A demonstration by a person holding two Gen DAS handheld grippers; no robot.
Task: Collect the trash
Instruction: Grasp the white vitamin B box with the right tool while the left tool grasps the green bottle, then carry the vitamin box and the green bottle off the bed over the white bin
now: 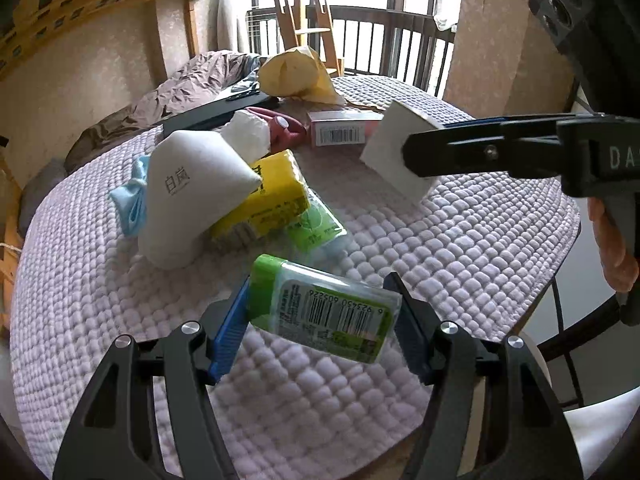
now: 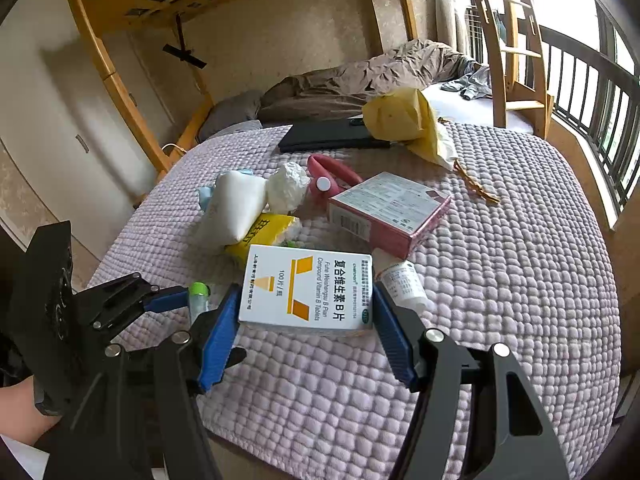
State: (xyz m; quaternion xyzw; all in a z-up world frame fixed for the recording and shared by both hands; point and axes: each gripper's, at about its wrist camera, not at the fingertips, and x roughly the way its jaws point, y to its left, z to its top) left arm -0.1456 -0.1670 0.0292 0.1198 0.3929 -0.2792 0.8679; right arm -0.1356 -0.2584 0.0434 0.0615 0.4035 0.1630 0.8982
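Green pack: our left gripper (image 1: 322,312) has the green-capped clear pack (image 1: 324,308) pinched between its two blue pads, lifted clear of the quilt (image 1: 460,240), barcode side up and tilted.
Pack risk: we judge the plastic slick and the hold near one end; a quick swing could let it pivot or slide out.
White box: our right gripper (image 2: 306,312) is closed on the vitamin box (image 2: 308,288) across its width, above the quilt near the front edge.
Box risk: thin card; a harder squeeze could buckle it, a looser one could drop it onto the small bottle (image 2: 404,284) just beside it.
Grippers: both are full, so we cannot pick up anything more until one load is released; we see no bin in either view.
Clash risk: the two grippers work near each other, and crossing paths could knock a load free.
Heap: white pouch (image 1: 192,196), yellow pack (image 1: 272,196), green sachet (image 1: 316,224), tissue wad (image 1: 248,136) and pink box (image 2: 392,208) lie touching or overlapping; pulling one may drag its neighbours.
Yellow bag: a crumpled bag (image 1: 296,76) sits at the far side, light enough to shift.
Quilt: soft and bumpy, so dropped things may roll toward the edge.
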